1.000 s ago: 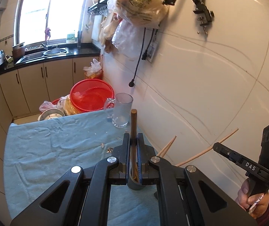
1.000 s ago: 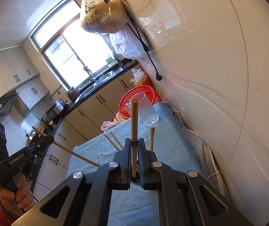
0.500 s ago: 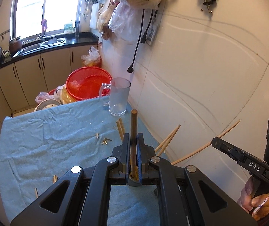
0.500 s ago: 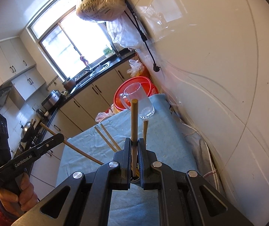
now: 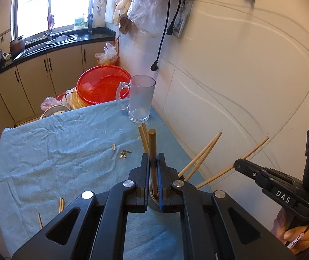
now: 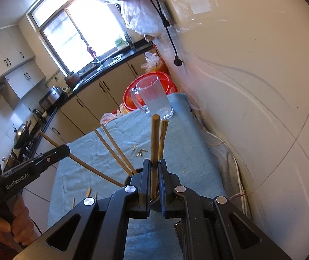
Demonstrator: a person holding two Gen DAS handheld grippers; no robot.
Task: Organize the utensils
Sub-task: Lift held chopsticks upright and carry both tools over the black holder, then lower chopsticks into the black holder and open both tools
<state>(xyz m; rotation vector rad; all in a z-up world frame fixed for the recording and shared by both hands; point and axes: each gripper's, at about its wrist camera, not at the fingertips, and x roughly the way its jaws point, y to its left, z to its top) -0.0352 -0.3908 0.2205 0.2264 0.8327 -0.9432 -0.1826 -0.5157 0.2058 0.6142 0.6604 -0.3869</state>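
Observation:
My left gripper (image 5: 153, 162) is shut on a brown chopstick (image 5: 152, 145) that stands upright, its lower end in a dark holder (image 5: 154, 203) on the blue cloth (image 5: 57, 151). My right gripper (image 6: 153, 169) is shut on another brown chopstick (image 6: 154, 134) over the same holder (image 6: 132, 174). Each gripper shows in the other's view, the right one (image 5: 238, 164) and the left one (image 6: 64, 149), both with a chopstick through the tips. Several chopsticks (image 6: 113, 149) lean out of the holder. A clear glass mug (image 5: 140, 98) stands at the cloth's far end.
The tiled wall (image 5: 241, 86) runs close along the right. A red basin (image 5: 102, 86) sits beyond the table. Loose chopstick pieces (image 5: 61, 204) and small scraps (image 5: 124, 153) lie on the cloth. Kitchen cabinets (image 5: 35, 75) and a sink fill the background.
Both grippers tilted downward over the table, so the mug and cloth now sit nearer the middle of the views. Both grips on the chopsticks are unchanged.

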